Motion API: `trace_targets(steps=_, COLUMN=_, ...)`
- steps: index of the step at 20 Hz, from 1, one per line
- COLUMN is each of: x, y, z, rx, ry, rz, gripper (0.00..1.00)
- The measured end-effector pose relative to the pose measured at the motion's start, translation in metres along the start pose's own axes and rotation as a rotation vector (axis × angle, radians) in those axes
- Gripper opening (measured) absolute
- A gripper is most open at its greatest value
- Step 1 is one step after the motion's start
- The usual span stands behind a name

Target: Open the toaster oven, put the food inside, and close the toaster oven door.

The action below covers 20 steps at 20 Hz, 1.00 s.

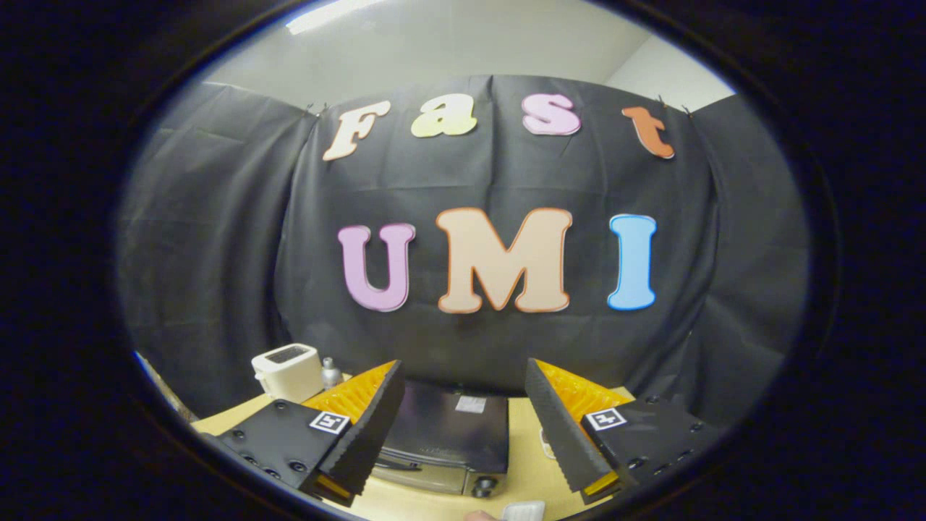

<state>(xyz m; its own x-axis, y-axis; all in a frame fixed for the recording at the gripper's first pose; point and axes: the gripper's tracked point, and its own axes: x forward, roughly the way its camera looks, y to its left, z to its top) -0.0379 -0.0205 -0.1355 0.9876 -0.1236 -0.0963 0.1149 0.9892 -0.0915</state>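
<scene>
A dark toaster oven [448, 430] stands on the wooden table [532, 470], seen from above, and its door with a front handle [398, 463] looks shut. My gripper [463, 376] hovers high above it, open, with nothing between the fingers. The oven lies below and between the two fingers. A small pale item [522, 511] lies on the table near the front, partly cut off, and I cannot tell what it is.
A white pop-up toaster [288, 370] stands at the back left of the table, with a small metal shaker [330, 372] beside it. Black cloth walls close the booth behind and at both sides.
</scene>
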Motion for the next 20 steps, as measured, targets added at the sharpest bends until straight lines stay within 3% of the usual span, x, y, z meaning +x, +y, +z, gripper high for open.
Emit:
trace_targets(steps=8, x=0.006, y=-0.102, z=0.082, rx=0.038, ry=-0.087, rz=-0.082, gripper=1.0)
trace_targets(steps=13, x=0.005, y=-0.168, z=0.099, rx=0.024, ry=-0.117, rz=-0.124, gripper=1.0)
trace_targets(steps=20, x=0.003, y=-0.227, z=0.091, rx=0.034, ry=-0.107, rz=-0.107, gripper=1.0)
